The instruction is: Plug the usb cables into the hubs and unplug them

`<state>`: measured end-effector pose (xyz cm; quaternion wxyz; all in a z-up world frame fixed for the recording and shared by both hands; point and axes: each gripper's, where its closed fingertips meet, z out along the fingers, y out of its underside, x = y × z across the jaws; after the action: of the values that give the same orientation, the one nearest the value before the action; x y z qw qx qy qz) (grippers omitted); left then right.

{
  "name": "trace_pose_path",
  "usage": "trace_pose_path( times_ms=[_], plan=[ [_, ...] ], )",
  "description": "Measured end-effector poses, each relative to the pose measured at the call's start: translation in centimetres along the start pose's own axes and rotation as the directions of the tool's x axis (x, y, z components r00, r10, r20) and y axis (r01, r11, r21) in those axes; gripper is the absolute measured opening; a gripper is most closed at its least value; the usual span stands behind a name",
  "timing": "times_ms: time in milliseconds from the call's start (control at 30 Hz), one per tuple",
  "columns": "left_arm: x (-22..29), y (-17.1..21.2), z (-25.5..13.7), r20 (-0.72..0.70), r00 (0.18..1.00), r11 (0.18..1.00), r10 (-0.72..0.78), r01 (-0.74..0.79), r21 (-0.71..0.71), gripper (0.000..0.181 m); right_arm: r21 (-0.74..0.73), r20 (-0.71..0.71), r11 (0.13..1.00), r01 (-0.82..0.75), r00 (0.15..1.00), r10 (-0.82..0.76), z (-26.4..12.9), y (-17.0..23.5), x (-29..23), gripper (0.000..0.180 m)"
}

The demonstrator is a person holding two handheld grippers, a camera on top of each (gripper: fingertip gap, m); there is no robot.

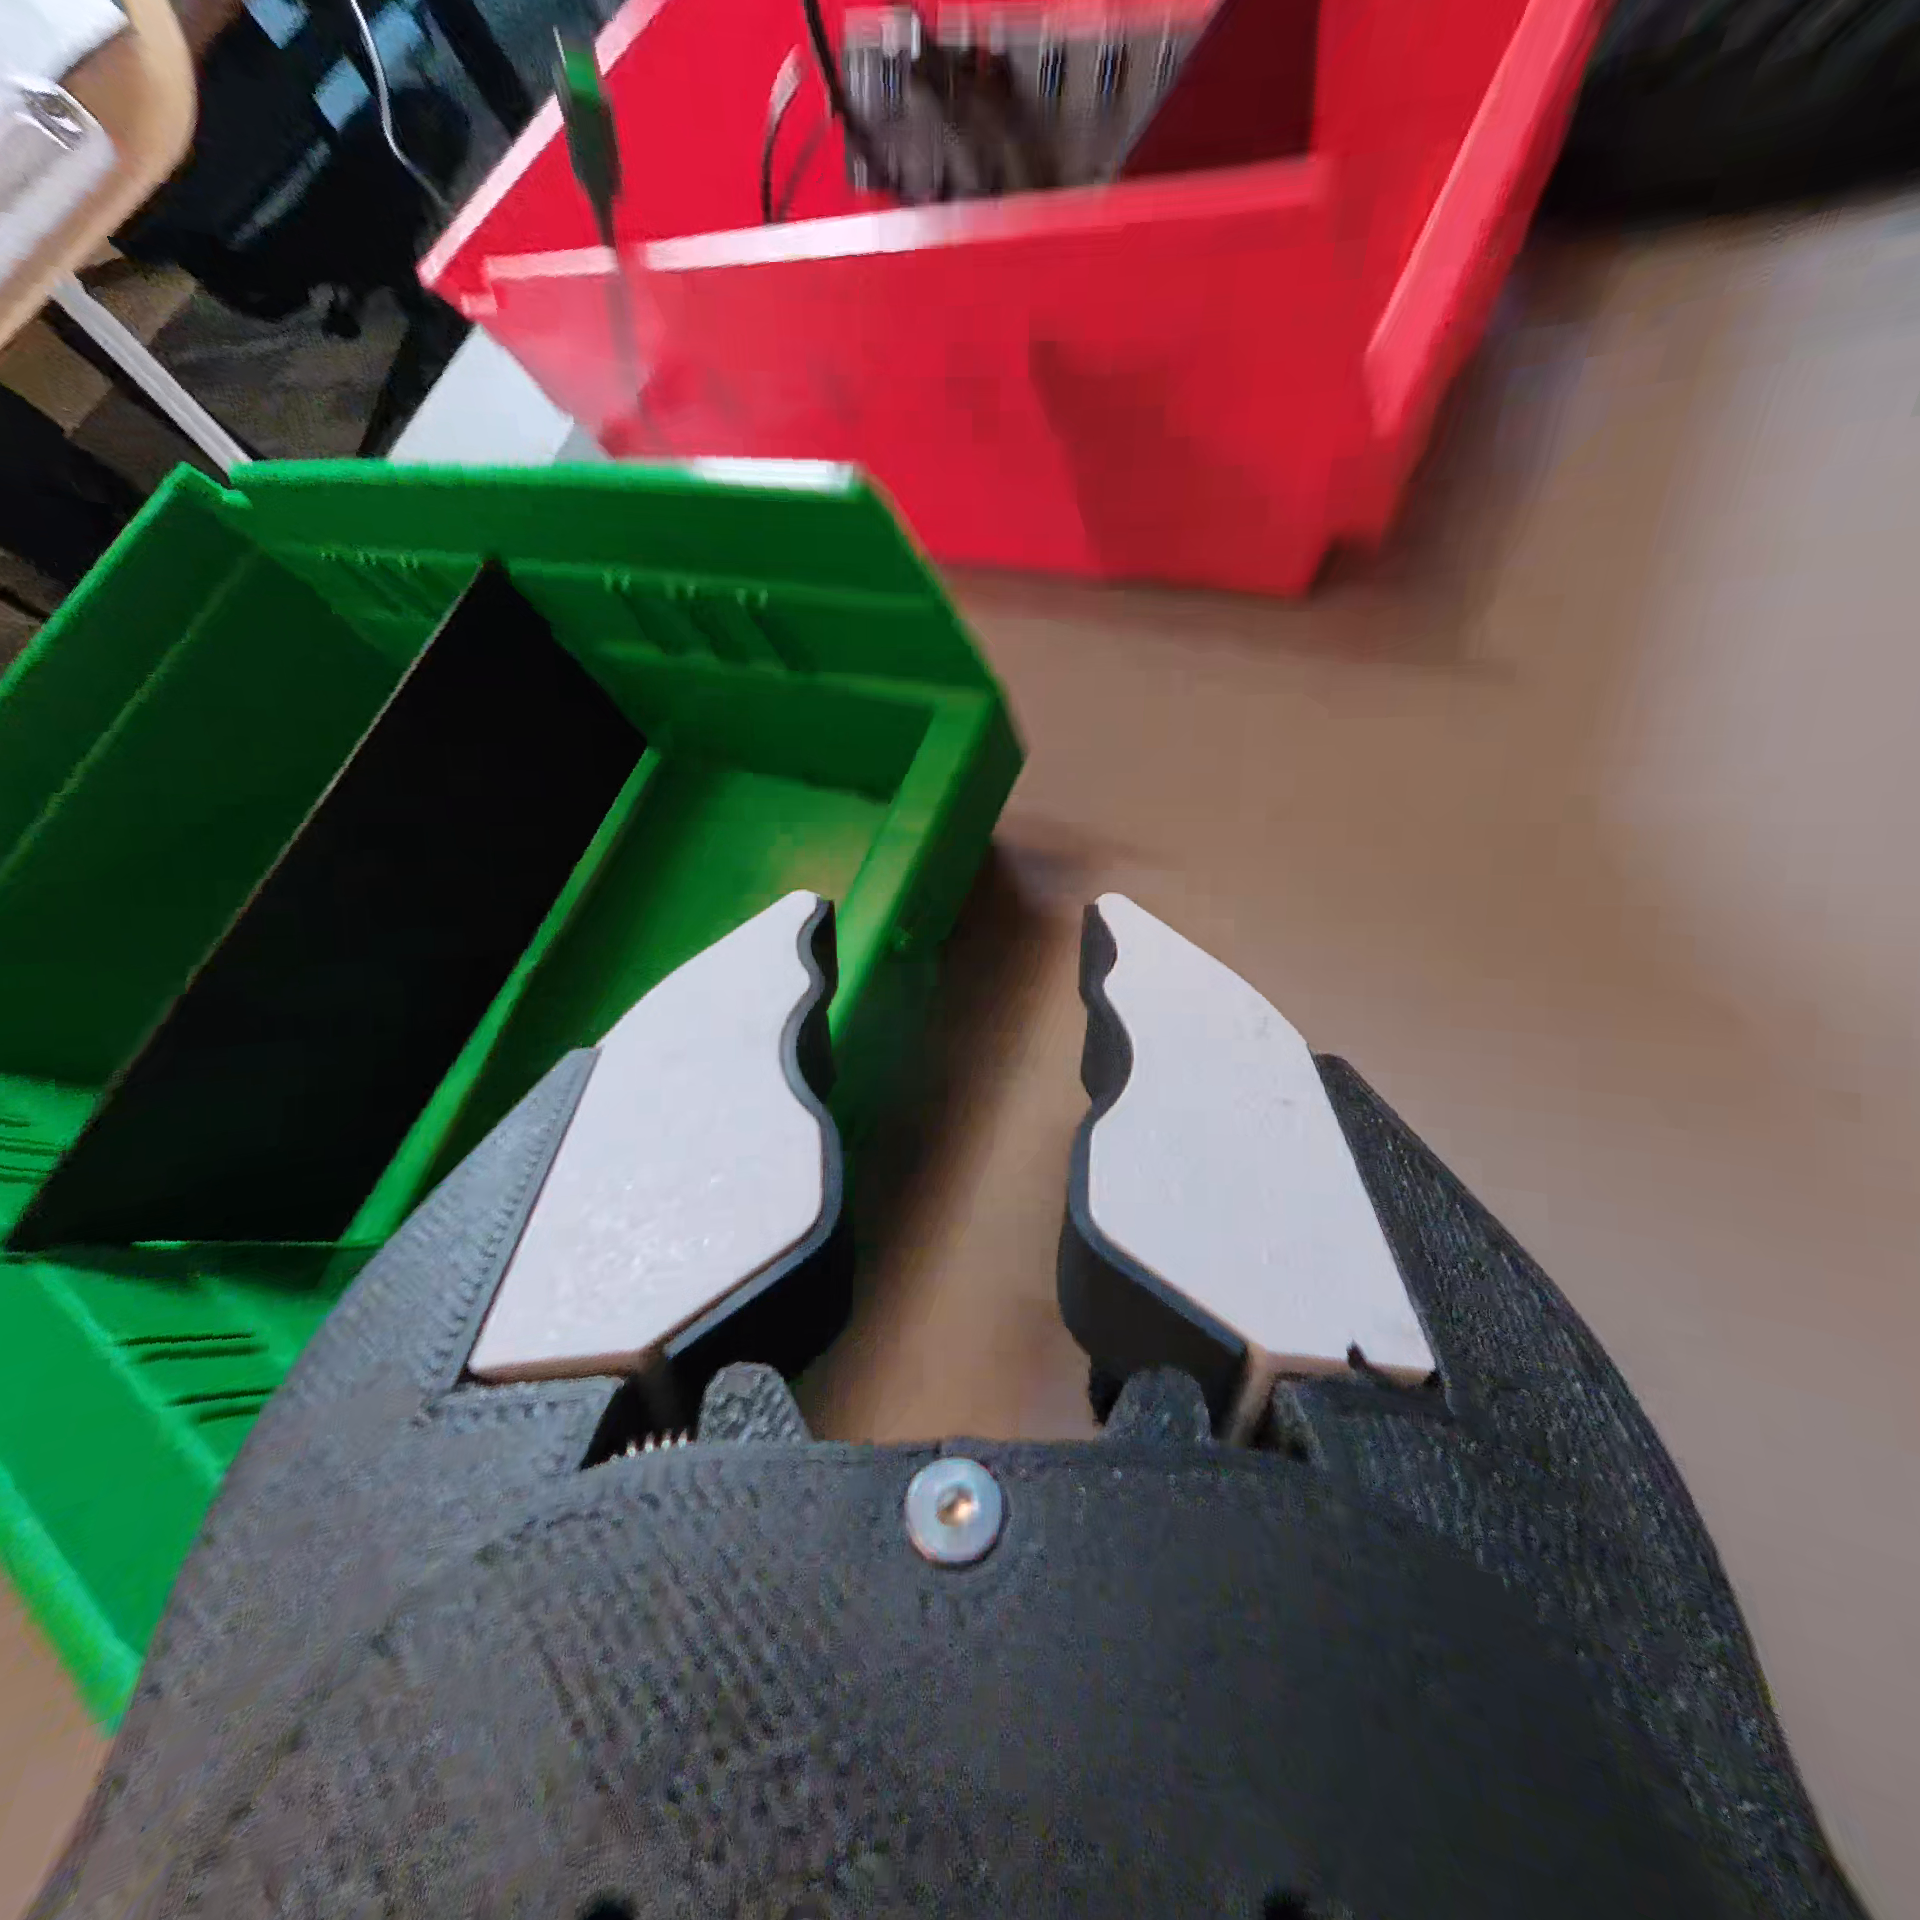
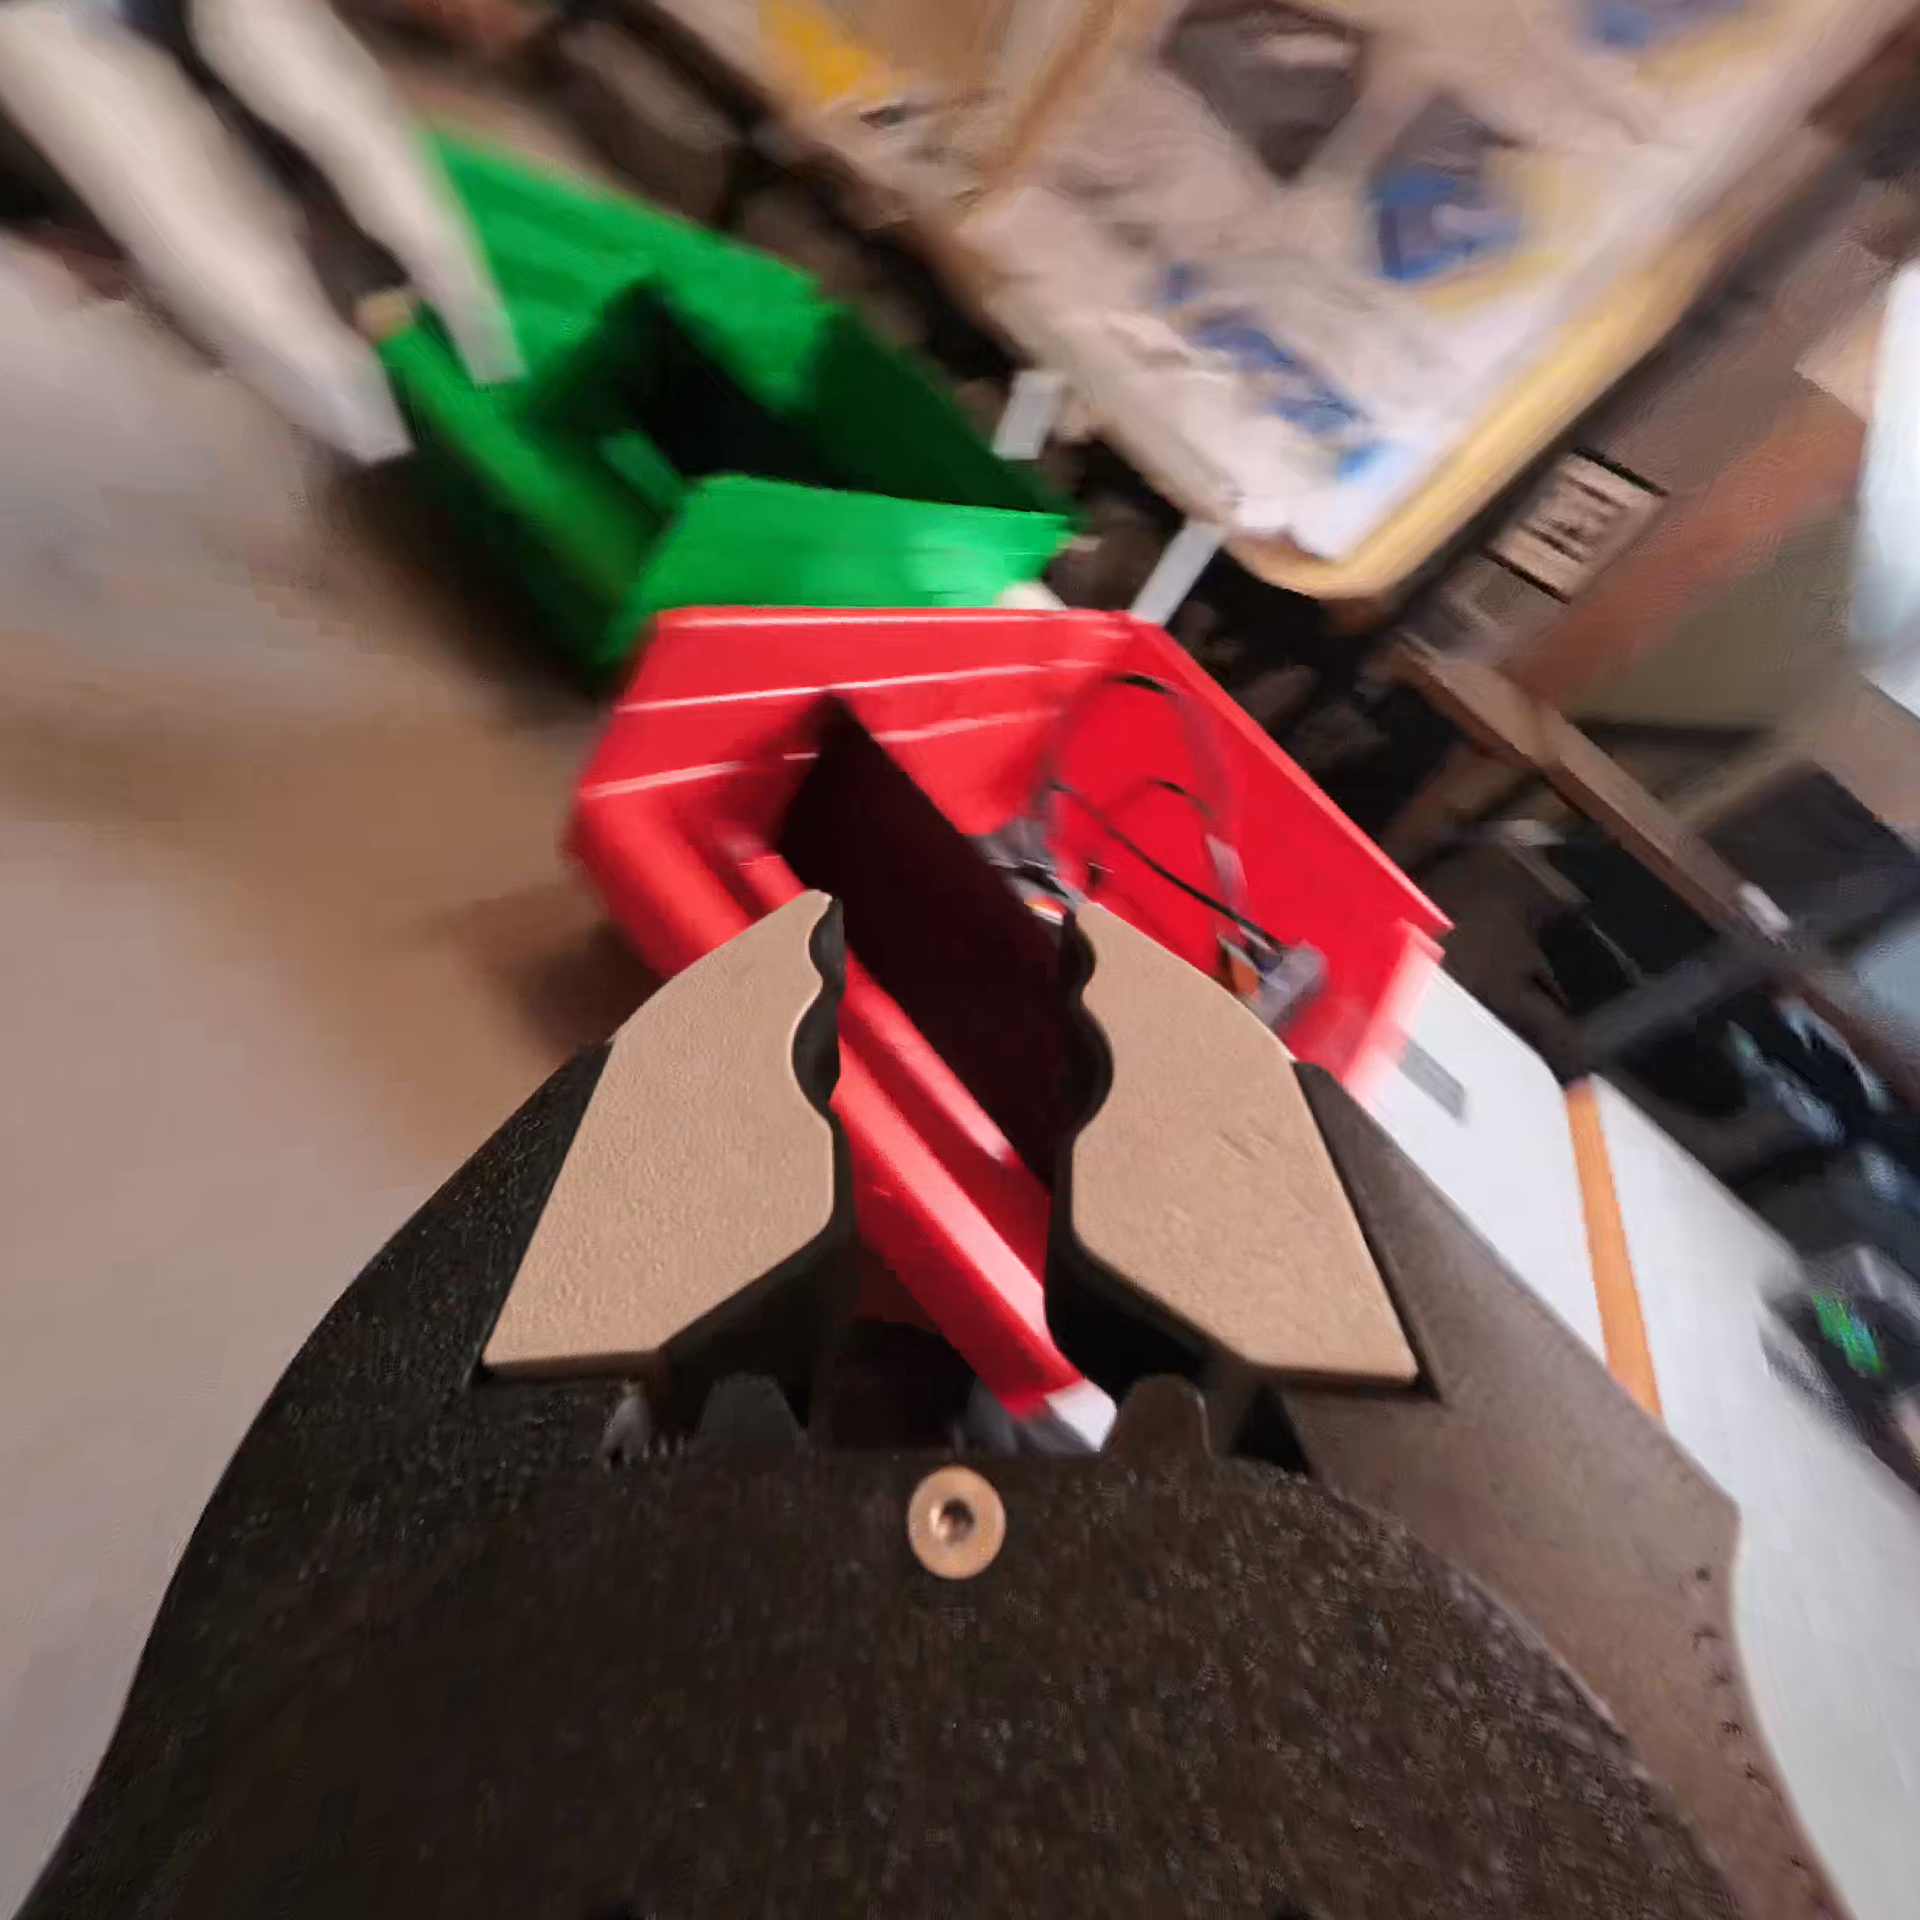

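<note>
— While both my claws hang empty, what should I mind first?

— Start with the left wrist view. My left claw (image 1: 956, 1023) is spread, nothing between its fingers, hovering above the table (image 1: 1455, 935) just right of the green bin (image 1: 727, 644). That bin shows only a black divider (image 1: 343, 935); I see no cable in it. The red bin (image 1: 987, 416) stands farther off, and in it something dark and grey, likely the hubs (image 1: 987, 114), too blurred to be sure. A black cable (image 1: 623, 312) hangs over its near-left rim.

— And the right wrist view?

— My right claw (image 2: 951, 1023) is also spread and empty, poised over the red bin (image 2: 1299, 831), astride its dark divider (image 2: 914, 935). Thin black cables (image 2: 1164, 831) loop in the right compartment, ending in a small plug (image 2: 1288, 977) by the near wall.

— So how to do it well?

— I'd judge: slow down until the blur settles, then pinch the plug by its body, not its wire, square to the port.
</note>
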<state>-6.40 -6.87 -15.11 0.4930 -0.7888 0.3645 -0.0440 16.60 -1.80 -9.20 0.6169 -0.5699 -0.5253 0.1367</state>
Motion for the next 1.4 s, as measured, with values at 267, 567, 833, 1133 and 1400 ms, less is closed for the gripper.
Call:
trace_pose_path(
  times_ms=[267,567,833,1133,1400],
  plan=[
    [6.7,-8.1,1.1,-0.043,0.916,0.876,-0.399,0.394,0.276,0.05,-0.028,-0.246,0.835,-0.549,0.813,0.527,-2.5,8.4,8.3,0.065],
    [5.3,-8.3,9.4,0.122,0.844,0.842,-0.523,0.488,0.232,0.06,-0.179,-0.257,0.815,-0.552,0.825,0.502,2.2,10.0,6.4,0.031],
    [4.2,-8.0,11.3,0.176,0.818,0.831,-0.548,0.509,0.227,0.031,-0.151,-0.306,0.822,-0.549,0.817,0.49,1.6,9.7,6.7,0.012],
    [4.0,-11.9,4.7,0.248,0.849,0.857,-0.466,0.365,0.363,0.028,0.025,-0.299,0.871,-0.491,0.828,0.475,-1.4,2.7,6.3,0.013],
    [1.4,-14.1,-6.6,0.38,0.815,0.846,-0.437,0.23,0.481,0.029,0.171,-0.134,0.886,-0.43,0.881,0.454,0.3,-8.2,4.2,0.015]
  ],
)
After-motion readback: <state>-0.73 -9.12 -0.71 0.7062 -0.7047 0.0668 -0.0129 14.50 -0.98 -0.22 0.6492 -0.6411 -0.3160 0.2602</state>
